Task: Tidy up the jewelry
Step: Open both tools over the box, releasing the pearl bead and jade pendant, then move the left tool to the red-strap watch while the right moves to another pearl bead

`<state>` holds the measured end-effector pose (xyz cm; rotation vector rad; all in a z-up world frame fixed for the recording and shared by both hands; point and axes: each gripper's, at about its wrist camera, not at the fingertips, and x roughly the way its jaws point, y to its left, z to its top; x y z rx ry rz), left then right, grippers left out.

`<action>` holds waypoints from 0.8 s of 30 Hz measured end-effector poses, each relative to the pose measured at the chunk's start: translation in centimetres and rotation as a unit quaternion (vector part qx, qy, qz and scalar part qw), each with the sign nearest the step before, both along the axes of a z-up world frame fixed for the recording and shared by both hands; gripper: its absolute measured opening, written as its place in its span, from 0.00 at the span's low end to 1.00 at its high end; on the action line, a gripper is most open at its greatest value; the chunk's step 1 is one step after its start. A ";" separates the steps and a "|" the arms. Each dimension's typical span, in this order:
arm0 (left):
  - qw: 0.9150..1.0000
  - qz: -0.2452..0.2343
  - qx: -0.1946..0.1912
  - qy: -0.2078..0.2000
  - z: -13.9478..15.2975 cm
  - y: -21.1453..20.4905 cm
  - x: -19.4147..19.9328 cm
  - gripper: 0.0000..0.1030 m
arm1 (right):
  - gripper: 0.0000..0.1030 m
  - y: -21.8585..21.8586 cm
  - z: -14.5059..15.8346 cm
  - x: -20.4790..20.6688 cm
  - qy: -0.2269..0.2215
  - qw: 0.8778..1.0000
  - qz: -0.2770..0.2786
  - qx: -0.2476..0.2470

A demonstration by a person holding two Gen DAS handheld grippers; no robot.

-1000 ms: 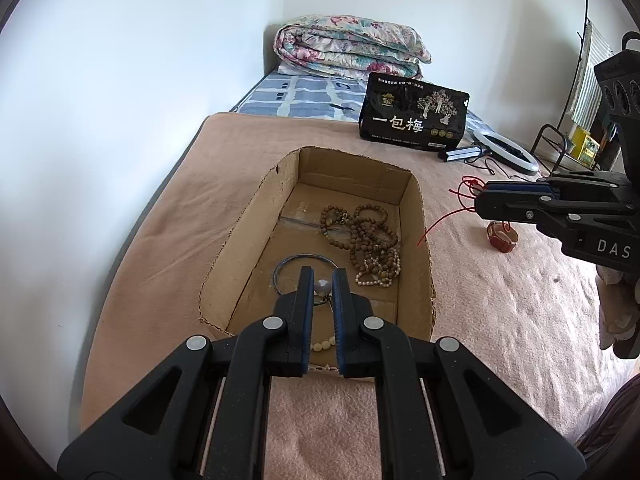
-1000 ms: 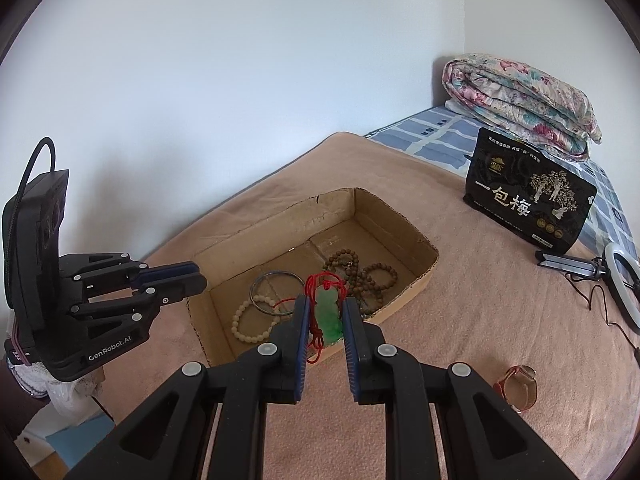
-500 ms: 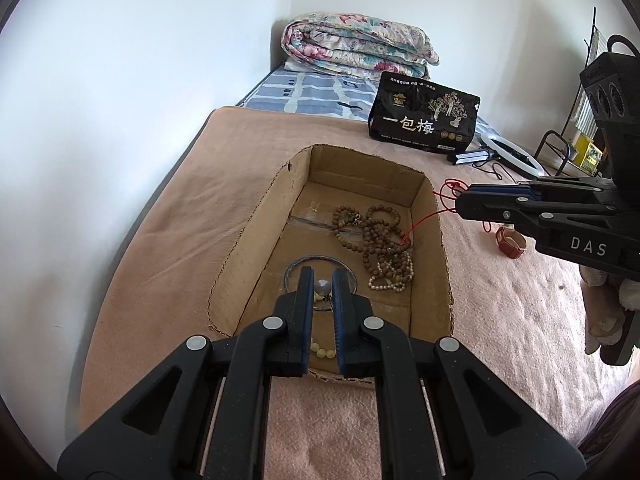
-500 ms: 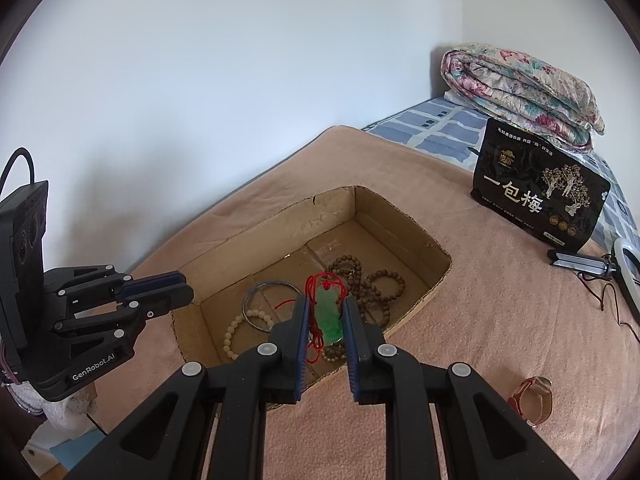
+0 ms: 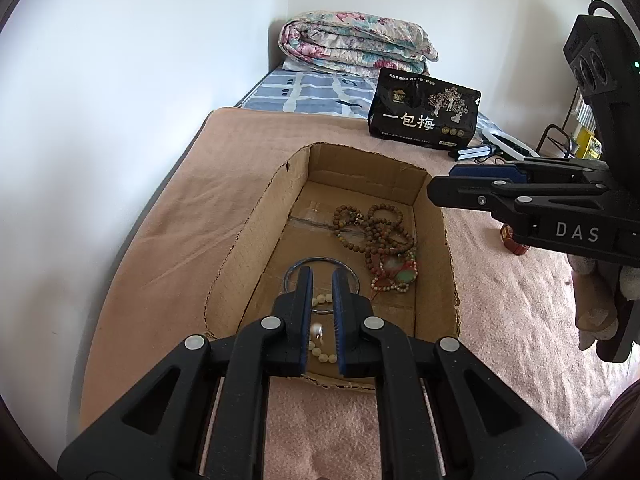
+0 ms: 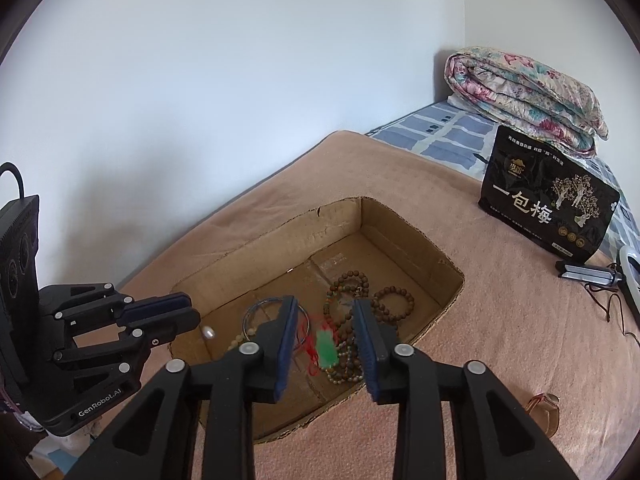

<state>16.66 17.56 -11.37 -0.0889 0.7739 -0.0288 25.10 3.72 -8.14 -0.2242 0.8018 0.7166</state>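
Observation:
An open cardboard box (image 5: 256, 240) (image 6: 280, 236) lies on the pink blanket. Inside are brown bead bracelets (image 5: 376, 228) (image 6: 392, 300), a thin metal bangle (image 5: 320, 261) (image 6: 256, 306) and a cream bead bracelet (image 5: 322, 354). A green jade pendant on red cord (image 6: 326, 348) (image 5: 404, 276) is under my right gripper, on the beads. My right gripper (image 6: 325, 346) is open over the box. My left gripper (image 5: 321, 300) is open at the box's near end; a small pearl (image 5: 316, 330) (image 6: 208, 333) hangs loose between and below its jaws.
A black snack bag (image 5: 424, 114) (image 6: 548, 204) stands beyond the box, a folded floral quilt (image 5: 356, 44) behind it. A red bracelet (image 6: 542, 410) (image 5: 512, 240) lies on the blanket right of the box. A ring light and cables (image 6: 624, 276) lie at far right.
My right gripper moved over the box, opened and let go of the jade pendant, which now lies on the beads. My left gripper opened slightly, and the pearl is now lower.

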 end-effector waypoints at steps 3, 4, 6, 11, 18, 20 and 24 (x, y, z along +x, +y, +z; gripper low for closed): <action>1.000 0.011 0.001 -0.007 0.1 0.1 -0.1 0.63 | 0.65 -0.1 0.3 0.0 -0.011 1.000 -0.006 -0.002; 1.000 0.015 0.000 -0.017 0.2 0.2 -0.2 0.67 | 0.73 -0.1 0.4 0.0 -0.016 1.000 -0.009 -0.004; 1.000 0.017 -0.002 -0.019 0.3 0.3 -0.2 0.68 | 0.82 -0.1 0.6 -0.1 -0.023 1.000 -0.014 -0.005; 1.000 0.024 -0.003 -0.018 0.4 0.4 -0.1 0.74 | 0.99 -0.3 0.8 0.0 -0.035 0.999 -0.030 -0.011; 0.999 0.026 -0.002 -0.018 0.5 0.5 -0.1 0.75 | 1.00 -0.4 0.9 0.2 -0.041 0.998 -0.049 -0.027; 0.999 0.026 -0.001 -0.020 0.6 0.5 -0.3 0.75 | 1.00 -0.5 0.9 0.1 -0.043 0.997 -0.054 -0.032; 0.999 0.029 0.003 -0.027 1.1 0.4 -0.8 0.75 | 1.00 -1.1 1.4 -0.3 -0.047 0.997 -0.057 -0.029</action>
